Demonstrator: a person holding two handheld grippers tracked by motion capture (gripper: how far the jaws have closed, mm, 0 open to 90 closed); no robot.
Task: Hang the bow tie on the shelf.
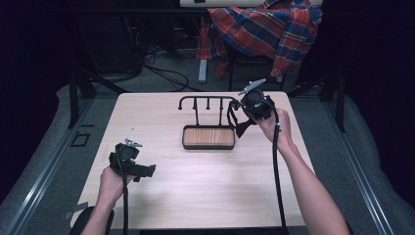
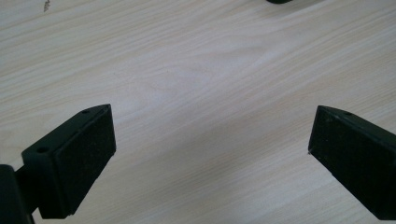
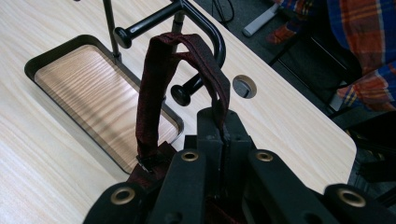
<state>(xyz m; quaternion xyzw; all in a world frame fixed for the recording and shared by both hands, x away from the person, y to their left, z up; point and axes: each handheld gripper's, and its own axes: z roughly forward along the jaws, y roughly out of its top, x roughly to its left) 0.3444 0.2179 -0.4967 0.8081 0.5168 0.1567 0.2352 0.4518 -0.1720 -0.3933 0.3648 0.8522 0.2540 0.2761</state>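
I'm pinching the dark red fabric strap point(image 3: 154, 88) in my right gripper point(image 3: 223, 140) jaws, looped over the black metal rack point(image 3: 196, 18) ahead; limp, light, holding near its end. Left gripper point(image 2: 210, 154) jaws spread over bare worktop point(image 2: 196, 70).

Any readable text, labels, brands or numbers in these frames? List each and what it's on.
None readable.
The rack and its tray: no marking.
The dark red strap clamped in the right gripper: none.
The left gripper, jaws apart over the table: plain black pads.
The plaid shirt: pattern only.
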